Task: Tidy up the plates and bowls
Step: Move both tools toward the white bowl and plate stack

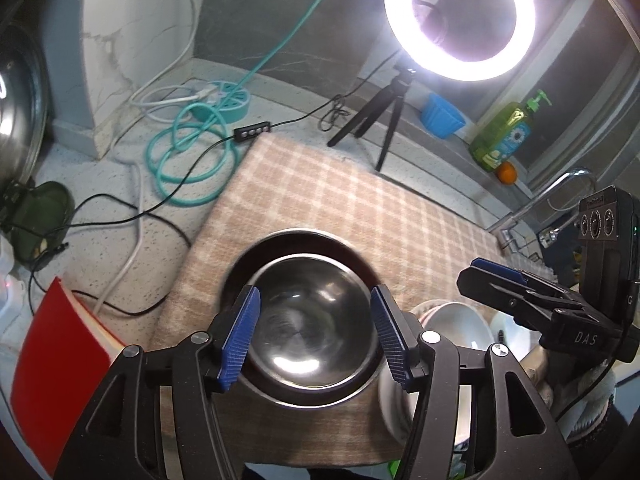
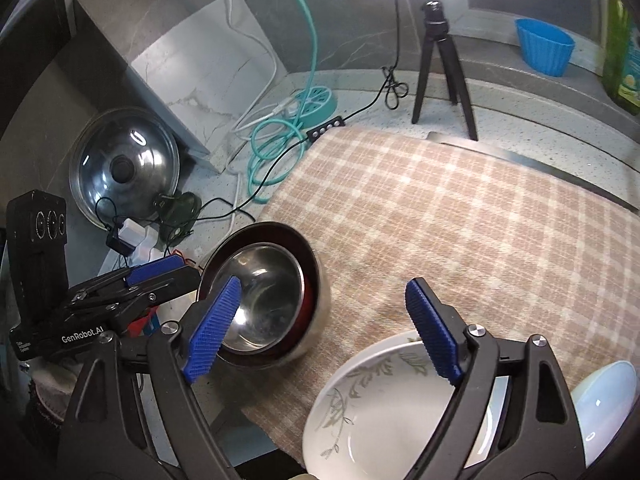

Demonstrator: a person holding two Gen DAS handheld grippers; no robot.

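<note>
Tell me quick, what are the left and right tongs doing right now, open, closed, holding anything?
Left tongs: open, empty, over the nested steel bowls.
Right tongs: open, empty, above the floral plate.

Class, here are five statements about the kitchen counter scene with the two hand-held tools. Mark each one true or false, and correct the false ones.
1. A smaller steel bowl sits nested inside a larger steel bowl. True.
2. The left tool is clamped shut on a white plate. False: its fingers are spread open, with the nested bowls seen between them.
3. The bowls rest on a checked cloth. True.
4. The floral plate lies below the right tool, at the near edge of the cloth. True.
5. The ring light is switched off. False: it glows brightly on its tripod.
</note>
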